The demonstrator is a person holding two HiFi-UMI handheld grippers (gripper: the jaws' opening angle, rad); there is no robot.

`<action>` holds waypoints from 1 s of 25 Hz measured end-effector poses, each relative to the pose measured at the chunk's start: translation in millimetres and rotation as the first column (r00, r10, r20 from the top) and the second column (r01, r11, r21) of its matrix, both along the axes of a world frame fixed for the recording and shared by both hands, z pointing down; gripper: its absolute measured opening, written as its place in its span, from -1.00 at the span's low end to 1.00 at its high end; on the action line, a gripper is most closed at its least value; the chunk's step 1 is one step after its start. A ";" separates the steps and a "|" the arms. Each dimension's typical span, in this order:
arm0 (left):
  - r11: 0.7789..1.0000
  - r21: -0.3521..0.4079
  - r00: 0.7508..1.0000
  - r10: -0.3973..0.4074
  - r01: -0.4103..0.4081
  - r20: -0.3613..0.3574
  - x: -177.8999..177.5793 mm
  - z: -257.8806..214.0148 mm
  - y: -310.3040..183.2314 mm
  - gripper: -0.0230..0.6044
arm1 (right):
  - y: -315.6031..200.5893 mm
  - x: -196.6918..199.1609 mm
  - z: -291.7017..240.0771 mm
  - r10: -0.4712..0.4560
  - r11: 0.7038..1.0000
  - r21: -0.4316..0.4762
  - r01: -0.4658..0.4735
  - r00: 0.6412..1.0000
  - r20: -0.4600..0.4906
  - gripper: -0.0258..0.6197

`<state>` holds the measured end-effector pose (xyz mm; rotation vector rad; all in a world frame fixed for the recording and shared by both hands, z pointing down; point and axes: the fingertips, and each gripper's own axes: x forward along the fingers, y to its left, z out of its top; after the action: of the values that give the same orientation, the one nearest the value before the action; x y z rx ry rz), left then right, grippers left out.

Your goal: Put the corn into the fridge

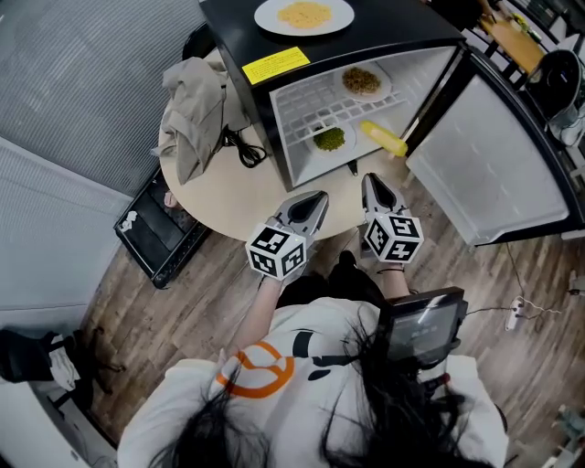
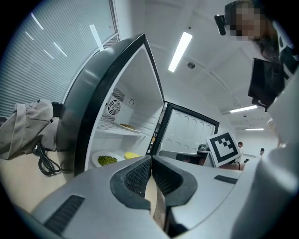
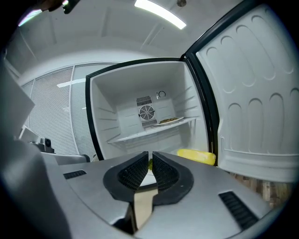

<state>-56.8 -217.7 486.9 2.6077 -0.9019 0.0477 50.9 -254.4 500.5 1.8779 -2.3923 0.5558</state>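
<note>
The yellow corn (image 1: 384,139) lies on the floor of the small open fridge (image 1: 265,101), near its front right corner; in the right gripper view the corn (image 3: 196,156) shows just past my jaws. My right gripper (image 1: 374,186) is pulled back in front of the fridge, its jaws shut with nothing between them. My left gripper (image 1: 313,203) is beside it over the round table (image 1: 228,187), also shut and empty. A plate of green food (image 1: 329,139) sits left of the corn, and a plate of brown food (image 1: 362,80) rests on the wire shelf.
The fridge door (image 1: 498,160) stands wide open to the right. A plate of yellow food (image 1: 304,15) sits on the fridge top. A crumpled beige cloth (image 1: 196,105) and a black cable (image 1: 239,146) lie on the table's left. A black appliance (image 1: 160,233) stands on the floor.
</note>
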 end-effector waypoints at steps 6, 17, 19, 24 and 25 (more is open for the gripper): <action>1.000 -0.009 1.000 0.021 -0.021 0.001 5.8 3.2 24.5 -0.89 | 29.2 6.3 -1.0 0.018 1.000 0.000 -0.018 1.000 0.006 -0.82; 0.999 -0.034 1.000 0.017 -0.017 0.005 39.5 6.3 64.4 -0.89 | 81.5 29.5 -0.1 -0.011 1.000 -0.022 0.012 1.000 0.026 -0.83; 0.999 -0.040 1.000 0.013 -0.013 0.010 48.9 7.7 76.9 -0.89 | 93.8 38.7 1.0 -0.016 1.000 -0.026 0.017 0.999 0.029 -0.83; 0.999 -0.050 1.000 -0.006 0.007 0.018 69.1 11.1 116.5 -0.89 | 132.3 65.8 5.4 -0.028 0.999 -0.041 0.029 0.999 0.027 -0.83; 0.999 -0.049 1.000 -0.010 0.011 0.019 72.8 10.6 123.7 -0.89 | 139.3 70.4 5.2 -0.029 0.999 -0.042 0.031 0.999 0.028 -0.83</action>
<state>16.0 -94.0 497.4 2.5611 -0.9093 0.0906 121.3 -115.2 505.8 1.8265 -2.4017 0.6288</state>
